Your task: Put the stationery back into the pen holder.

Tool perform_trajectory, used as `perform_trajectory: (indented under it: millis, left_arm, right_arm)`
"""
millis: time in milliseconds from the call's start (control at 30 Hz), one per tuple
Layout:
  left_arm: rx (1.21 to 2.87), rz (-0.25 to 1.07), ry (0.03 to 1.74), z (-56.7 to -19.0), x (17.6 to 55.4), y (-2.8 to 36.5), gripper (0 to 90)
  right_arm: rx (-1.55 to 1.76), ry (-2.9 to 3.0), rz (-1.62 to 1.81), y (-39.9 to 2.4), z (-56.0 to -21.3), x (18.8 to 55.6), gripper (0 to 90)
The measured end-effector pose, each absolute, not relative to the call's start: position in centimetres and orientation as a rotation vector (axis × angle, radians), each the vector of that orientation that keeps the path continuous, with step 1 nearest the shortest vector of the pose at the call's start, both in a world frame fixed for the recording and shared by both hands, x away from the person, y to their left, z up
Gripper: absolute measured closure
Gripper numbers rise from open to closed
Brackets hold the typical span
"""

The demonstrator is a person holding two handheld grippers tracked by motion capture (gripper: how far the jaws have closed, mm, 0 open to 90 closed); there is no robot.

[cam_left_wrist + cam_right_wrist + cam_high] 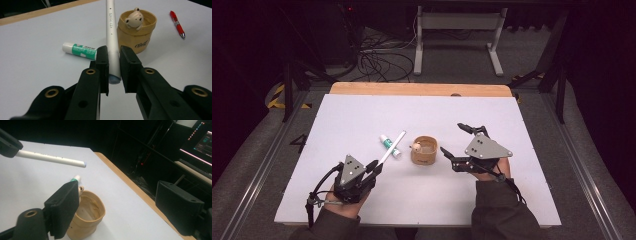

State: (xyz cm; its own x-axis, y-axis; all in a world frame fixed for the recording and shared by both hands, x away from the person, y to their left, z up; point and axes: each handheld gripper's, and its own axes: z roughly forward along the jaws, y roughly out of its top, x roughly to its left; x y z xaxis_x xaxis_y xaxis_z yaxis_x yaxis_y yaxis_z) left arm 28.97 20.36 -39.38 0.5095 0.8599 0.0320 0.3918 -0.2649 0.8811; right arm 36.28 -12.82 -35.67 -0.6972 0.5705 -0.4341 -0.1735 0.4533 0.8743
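Note:
My left gripper (375, 168) (113, 51) is shut on the lower end of a white pen (393, 146) (111, 30), which slants up off the table toward the cup. A tan paper cup (424, 151) (137, 35) (87, 216) stands at the table's middle with a small bear figure (134, 19) on its rim. A white and green glue stick (389, 146) (79, 49) lies left of the cup. My right gripper (452, 137) (117, 191) is open just right of the cup, with nothing between its jaws. In the right gripper view the white pen (50, 157) hangs above the cup.
A red pen (177, 23) lies on the white table (362, 110) beyond the cup in the left gripper view. The table's wooden back edge (422, 89) borders a floor with cables and a desk frame (457, 40). A lit monitor (200, 142) stands off the table.

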Motion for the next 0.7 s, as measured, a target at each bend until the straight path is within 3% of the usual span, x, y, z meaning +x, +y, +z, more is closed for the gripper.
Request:
perform_trajectory:
  millis: [700]
  left_arm:
    - [1.881,0.600,0.935,-38.0,29.6,18.0,78.5]
  right_arm:
    - [0.135,1.990,1.163,-10.6,-36.9,35.8,39.9]
